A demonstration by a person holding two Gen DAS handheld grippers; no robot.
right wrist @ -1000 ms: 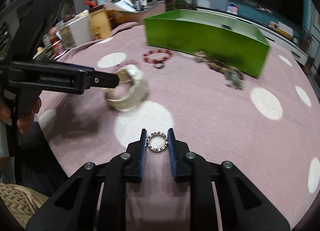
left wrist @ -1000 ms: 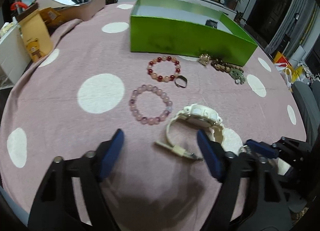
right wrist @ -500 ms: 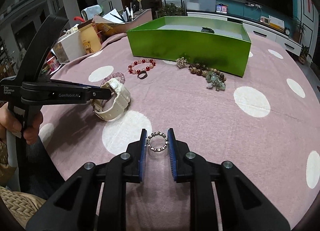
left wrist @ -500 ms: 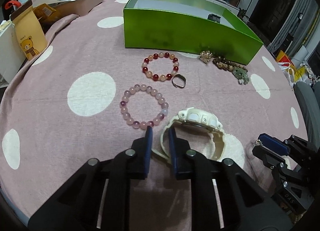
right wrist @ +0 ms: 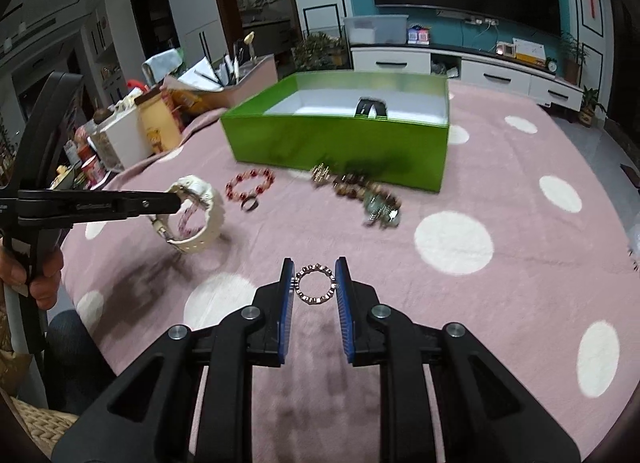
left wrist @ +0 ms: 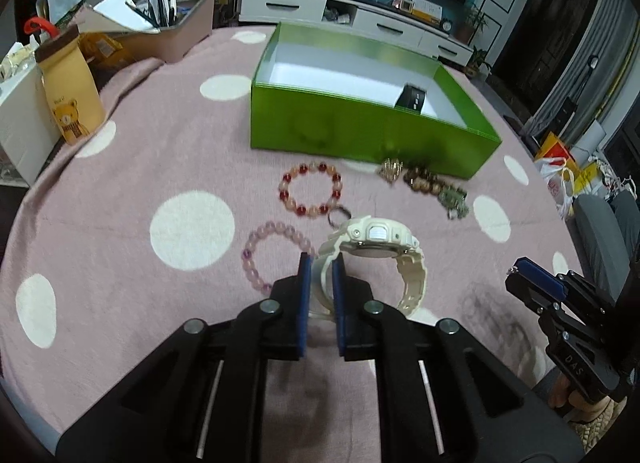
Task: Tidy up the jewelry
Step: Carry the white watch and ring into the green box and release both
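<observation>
The left gripper (left wrist: 320, 263) pinches the strap of a cream watch (left wrist: 374, 243), which the right view shows lifted clear of the pink cloth (right wrist: 520, 191) with its shadow beneath. Only the right view shows the right gripper (right wrist: 314, 277) clamping a small beaded ring (right wrist: 315, 284). The green box (left wrist: 360, 135) stands beyond two bead bracelets (left wrist: 310, 193).

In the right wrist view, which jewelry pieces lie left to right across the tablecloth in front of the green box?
White watch → red bead bracelet → dark ring → small gold piece → brown-and-green bead strand.
</observation>
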